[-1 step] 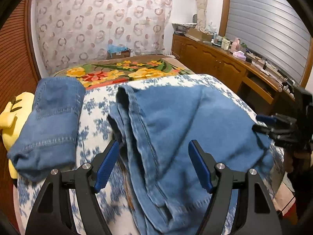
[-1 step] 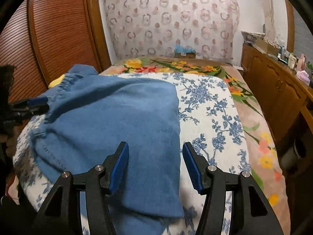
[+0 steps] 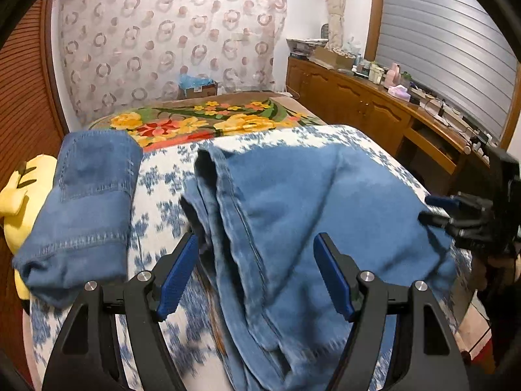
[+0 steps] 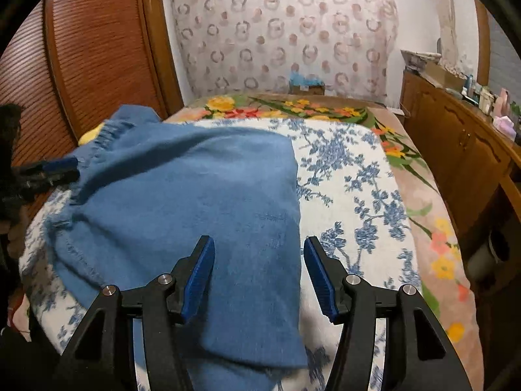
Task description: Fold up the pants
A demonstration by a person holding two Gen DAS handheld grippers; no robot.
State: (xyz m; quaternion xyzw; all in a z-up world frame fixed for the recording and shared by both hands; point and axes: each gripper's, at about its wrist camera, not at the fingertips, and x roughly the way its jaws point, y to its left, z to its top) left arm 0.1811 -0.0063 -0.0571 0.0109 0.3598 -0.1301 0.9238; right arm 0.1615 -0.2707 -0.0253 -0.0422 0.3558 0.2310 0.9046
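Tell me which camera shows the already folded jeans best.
The left wrist view: the folded jeans lie whole at the left of the bed, beside the pants being folded. The right wrist view shows at most a blue corner behind those pants.

Even, warm indoor light fills both views, casting only soft shadows. Strong fisheye bending curves the reddish slatted wooden door [image 4: 81, 65], with black vignette at the corners. Motion blur smears the blue-flowered white bedcover [image 3: 182, 335] nearest that door's foot.
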